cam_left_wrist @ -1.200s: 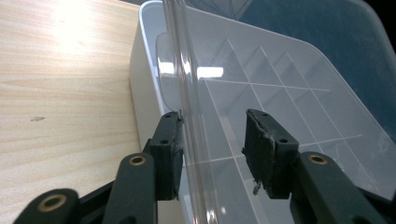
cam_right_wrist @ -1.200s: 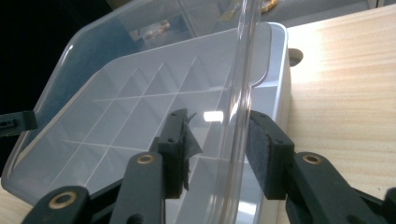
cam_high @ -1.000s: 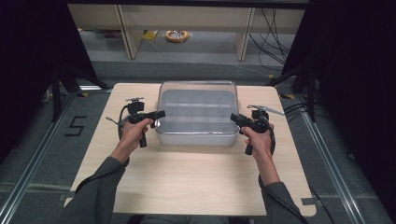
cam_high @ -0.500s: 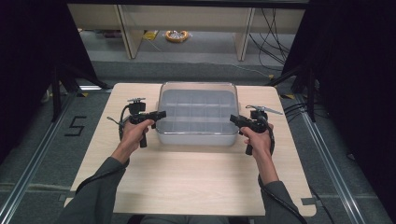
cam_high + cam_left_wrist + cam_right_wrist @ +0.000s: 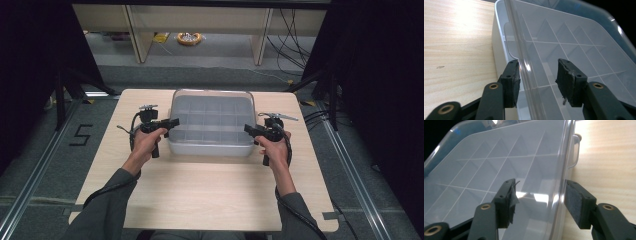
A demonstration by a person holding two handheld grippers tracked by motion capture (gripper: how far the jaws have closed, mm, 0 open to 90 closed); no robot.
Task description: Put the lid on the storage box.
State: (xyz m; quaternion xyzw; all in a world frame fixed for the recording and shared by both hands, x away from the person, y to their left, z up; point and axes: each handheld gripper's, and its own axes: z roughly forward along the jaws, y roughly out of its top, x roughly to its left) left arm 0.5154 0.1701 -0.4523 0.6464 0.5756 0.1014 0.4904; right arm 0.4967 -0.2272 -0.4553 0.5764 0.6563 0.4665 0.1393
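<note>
Letting go of the box (image 5: 211, 122) looks to be the step we are in: it sits in the middle of the surface (image 5: 200, 195), a clear, lidded plastic case with a grid of dividers inside, and we have a pair of tongs at each end of it. The left tongs (image 5: 537, 80) straddle the lid's edge, and their jaws have just been opening; one pad (image 5: 511, 82) lies close against the rim, though we cannot be sure it is free of the plastic. The right tongs (image 5: 540, 202) have just been opening too, now standing fairly wide with the lid's rim between them and neither pad pressing. Next, we judge, both pairs must spread a little more and draw straight back outward, so no pad catches the rim and drags the box.
</note>
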